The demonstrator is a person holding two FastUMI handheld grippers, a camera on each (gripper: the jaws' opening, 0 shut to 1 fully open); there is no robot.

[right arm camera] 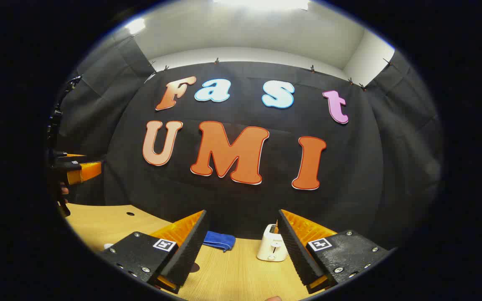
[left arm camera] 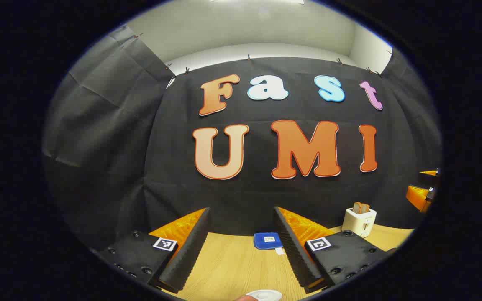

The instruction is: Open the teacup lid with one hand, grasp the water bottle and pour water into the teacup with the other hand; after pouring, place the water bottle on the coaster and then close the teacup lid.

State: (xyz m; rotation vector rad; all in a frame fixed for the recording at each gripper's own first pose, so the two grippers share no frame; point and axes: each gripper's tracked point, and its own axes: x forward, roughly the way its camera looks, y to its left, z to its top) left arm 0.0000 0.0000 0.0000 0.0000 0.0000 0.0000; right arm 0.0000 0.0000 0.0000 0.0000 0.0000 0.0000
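Your left claw (left arm camera: 241, 246) and right claw (right arm camera: 241, 246) both gape wide, holding nothing, low in frame above the bench (left arm camera: 232, 267); a toaster (right arm camera: 272, 248) sits between the right fingers.

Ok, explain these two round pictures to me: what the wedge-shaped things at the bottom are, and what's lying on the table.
Each picture comes from a camera riding on a hand-held two-finger gripper, looking forward along its fingers. The wedges at the bottom are those fingers. The left gripper and the right gripper both stand open and hold nothing. Below them is a light wooden table. On it, near the black cloth wall, lie a folded blue cloth and a small white toaster with bread slices in it. A round white object peeks in at the bottom edge of the left gripper view; I cannot tell what it is.
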